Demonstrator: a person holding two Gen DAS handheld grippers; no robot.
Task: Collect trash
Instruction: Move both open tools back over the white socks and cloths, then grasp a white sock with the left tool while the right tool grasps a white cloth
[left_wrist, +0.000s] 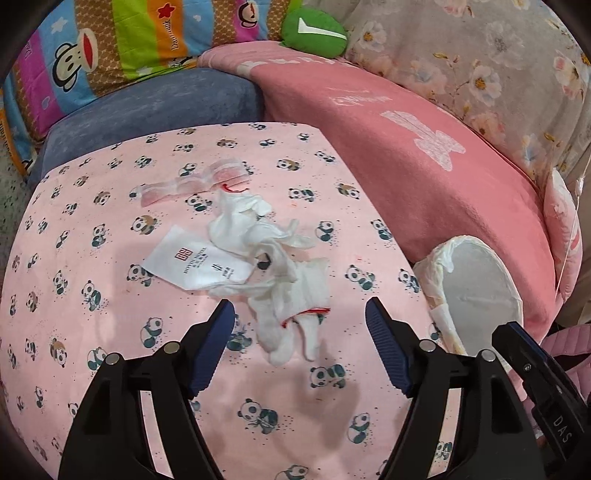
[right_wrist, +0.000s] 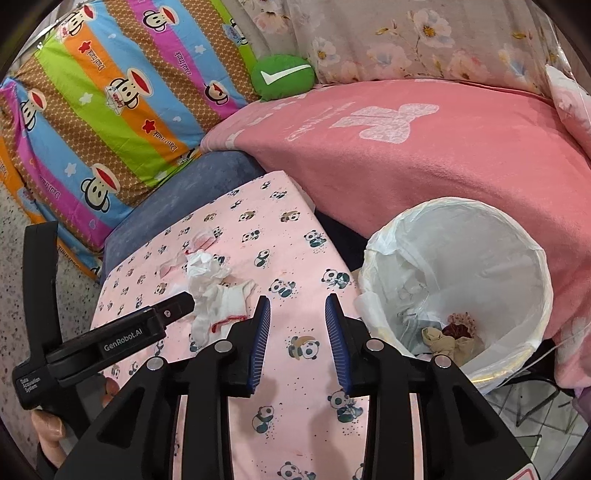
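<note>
Trash pile (left_wrist: 266, 254) sits mid-surface on the panda-print cloth (left_wrist: 92, 206), well in from every edge: crumpled white tissue with red thread at its near end, a flat white printed packet (left_wrist: 195, 264) touching its left side, and a clear pinkish wrapper (left_wrist: 192, 184) just beyond, toward the far edge. My left gripper (left_wrist: 299, 332) is angled down over the pile's near end, jaws spread wide, nothing pinched; the near tail of the tissue lies between the blue pads but they don't touch it. Wide spread makes sense, since the wad is loose and bulky and I'd want to straddle it before closing. My right gripper (right_wrist: 297, 328) hangs over bare cloth near the right edge, between the pile and the bin (right_wrist: 532, 258), jaws parted only narrowly and empty. The bin stands just off the cloth's right edge, lined with a white bag, rim open toward me, a few brownish scraps (right_wrist: 454, 332) already at the bottom, so the drop is short once something is gripped. From the right wrist view my left gripper's body shows at the left, its tip at the tissue. Judgement: first grab of this pile not yet made; thin tissue may tear or shed bits, and the flat packet will be harder to get under.
</note>
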